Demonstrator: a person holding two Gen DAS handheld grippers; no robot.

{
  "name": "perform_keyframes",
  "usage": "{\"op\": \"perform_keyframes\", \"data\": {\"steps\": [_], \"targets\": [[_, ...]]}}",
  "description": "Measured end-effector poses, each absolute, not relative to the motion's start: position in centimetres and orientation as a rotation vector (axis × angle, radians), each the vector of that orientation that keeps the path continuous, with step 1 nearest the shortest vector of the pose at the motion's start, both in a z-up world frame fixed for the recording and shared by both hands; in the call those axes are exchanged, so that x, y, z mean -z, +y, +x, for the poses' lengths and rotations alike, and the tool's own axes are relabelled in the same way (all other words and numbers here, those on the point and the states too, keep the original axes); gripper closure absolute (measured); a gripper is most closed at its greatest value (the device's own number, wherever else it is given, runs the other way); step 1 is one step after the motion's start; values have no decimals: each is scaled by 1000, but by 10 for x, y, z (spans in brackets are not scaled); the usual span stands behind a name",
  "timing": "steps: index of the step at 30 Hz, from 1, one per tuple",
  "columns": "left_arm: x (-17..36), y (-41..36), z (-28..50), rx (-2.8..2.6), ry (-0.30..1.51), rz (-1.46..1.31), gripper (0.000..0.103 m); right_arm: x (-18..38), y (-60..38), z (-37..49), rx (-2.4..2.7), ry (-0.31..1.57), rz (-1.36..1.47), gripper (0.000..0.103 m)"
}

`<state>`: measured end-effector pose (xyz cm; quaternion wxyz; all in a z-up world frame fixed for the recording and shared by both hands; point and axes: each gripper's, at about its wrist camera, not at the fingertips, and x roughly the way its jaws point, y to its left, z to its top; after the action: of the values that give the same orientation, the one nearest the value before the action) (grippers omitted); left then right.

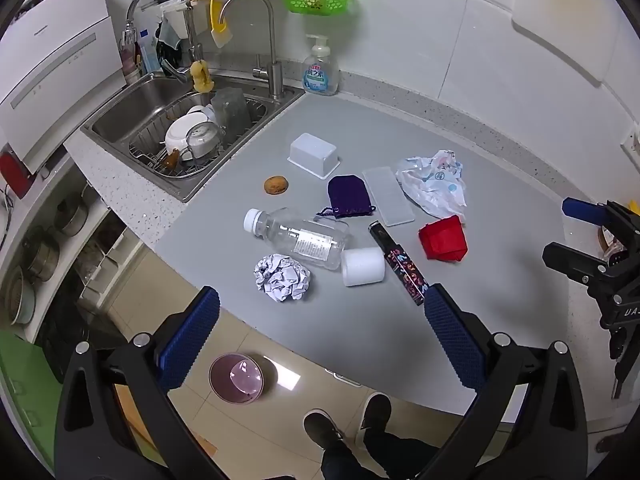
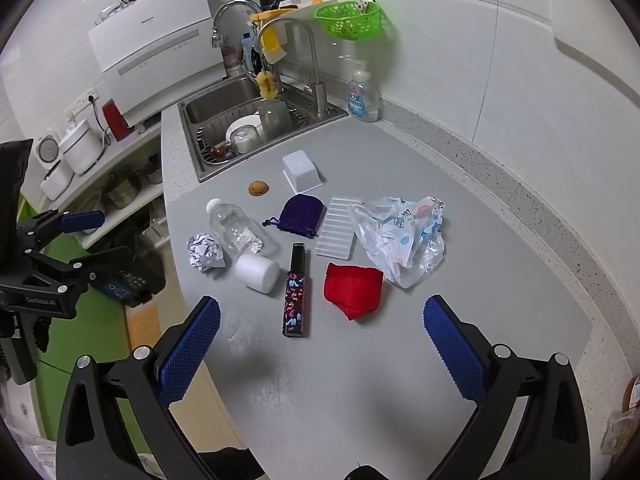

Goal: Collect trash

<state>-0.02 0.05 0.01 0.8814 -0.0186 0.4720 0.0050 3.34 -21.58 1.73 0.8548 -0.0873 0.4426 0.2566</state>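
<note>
On the grey counter (image 1: 360,332) lie a crumpled paper ball (image 1: 282,277) (image 2: 205,257), an empty clear bottle (image 1: 298,237) (image 2: 238,229), a white roll (image 1: 363,267) (image 2: 257,272), a crumpled plastic bag (image 1: 434,184) (image 2: 402,236), a walnut (image 1: 275,185) (image 2: 258,189), a red folded cloth (image 1: 444,238) (image 2: 353,287) and a dark patterned tube (image 1: 400,263) (image 2: 295,292). My left gripper (image 1: 320,336) is open and empty, above the counter's front edge near the paper ball. My right gripper (image 2: 320,340) is open and empty, short of the red cloth.
A purple pouch (image 1: 349,195), a white ribbed tray (image 1: 388,196) and an upturned white box (image 1: 314,155) lie further back. A sink (image 1: 120,120) with dishes is at the back left, a soap bottle (image 1: 320,70) beside it. A pink bin (image 1: 237,378) stands on the floor.
</note>
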Motion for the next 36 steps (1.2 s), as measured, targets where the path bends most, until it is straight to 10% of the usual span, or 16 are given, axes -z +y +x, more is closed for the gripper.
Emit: {"op": "perform_keyframes", "data": {"steps": [36], "targets": [[3,-1,-2,-9,991,-41,3,-19,-212,35,-544,928,-193,5]]}}
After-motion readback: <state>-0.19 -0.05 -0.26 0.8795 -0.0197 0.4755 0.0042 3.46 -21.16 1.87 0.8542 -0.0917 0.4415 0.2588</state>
